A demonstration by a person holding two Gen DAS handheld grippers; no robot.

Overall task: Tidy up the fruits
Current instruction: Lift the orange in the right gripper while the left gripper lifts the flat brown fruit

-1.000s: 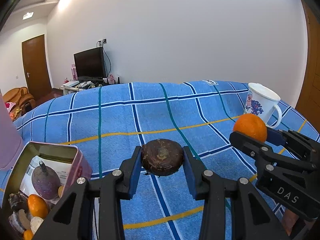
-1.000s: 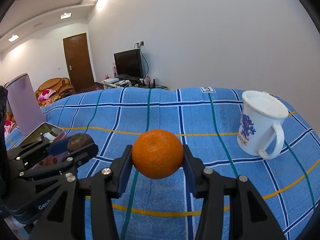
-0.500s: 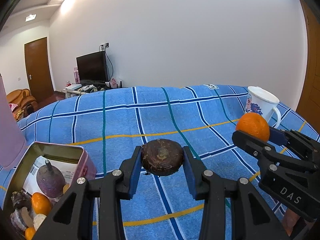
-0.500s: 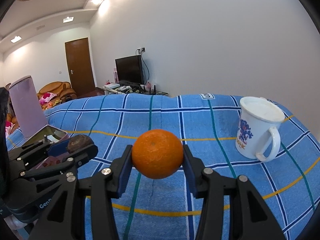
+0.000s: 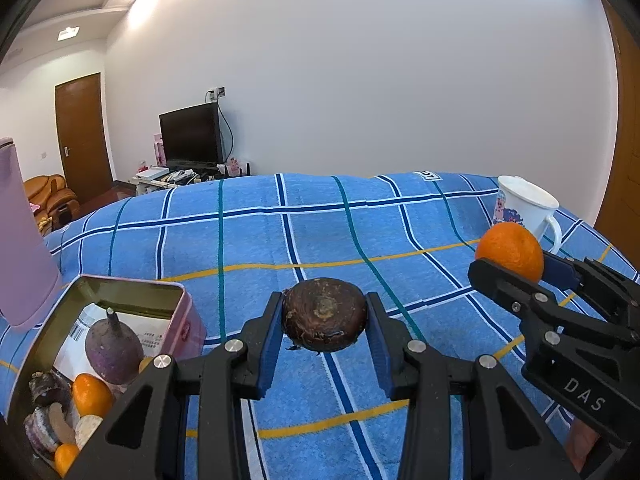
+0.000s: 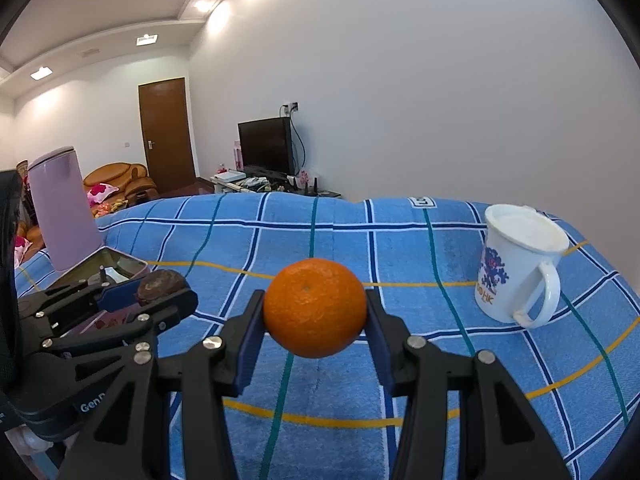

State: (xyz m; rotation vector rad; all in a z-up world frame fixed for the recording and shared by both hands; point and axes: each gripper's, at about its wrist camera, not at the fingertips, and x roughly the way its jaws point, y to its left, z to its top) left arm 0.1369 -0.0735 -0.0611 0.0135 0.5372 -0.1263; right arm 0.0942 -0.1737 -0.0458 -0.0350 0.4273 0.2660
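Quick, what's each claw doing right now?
Left gripper: closed, holding the dark brown round fruit.
Right gripper: closed, holding the orange.

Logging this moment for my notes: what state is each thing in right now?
left claw: shut on the brown fruit, held above the cloth.
right claw: shut on the orange, held above the cloth.
pink tin: open, fruit inside.
white mug: upright on the cloth.
purple canister: upright.

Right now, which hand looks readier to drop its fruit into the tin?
Left, probably. The left tool holds a dark fruit right beside the open tin. The right tool, gripping the orange, sits farther off, near the mug.
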